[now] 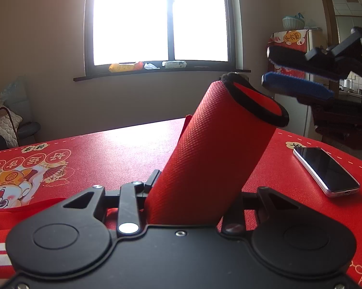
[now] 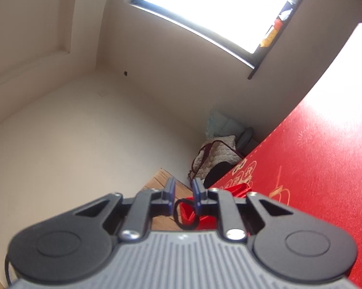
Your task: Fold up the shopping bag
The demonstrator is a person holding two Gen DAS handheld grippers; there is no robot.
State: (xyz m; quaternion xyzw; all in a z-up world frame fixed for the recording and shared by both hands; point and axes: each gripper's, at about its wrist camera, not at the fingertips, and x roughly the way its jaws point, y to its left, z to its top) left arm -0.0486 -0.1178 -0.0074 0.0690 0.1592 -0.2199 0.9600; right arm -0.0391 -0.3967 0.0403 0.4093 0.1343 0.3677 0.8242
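rolled red bag upright in the left jaws, right jaws parted above it

the left gripper has its jaws clamped on the lower end of the shopping bag, which is rolled into a red woven tube with black trim around its open top. the tube rises from between the jaws and leans to the right, above the desk, which is covered in a red printed cloth with a cartoon cat and round characters at the left. a loose red strap of the bag trails off to the left, low over the cloth.

the right gripper hangs in the air just right of the tube's top, not touching it; its jaws stand narrowly apart, one black finger over a blue-padded one. in the right wrist view the blue pads sit either side of a gap, and the bag's black-rimmed mouth shows below them.

a phone lies face up on the desk to the right, well apart from the bag.
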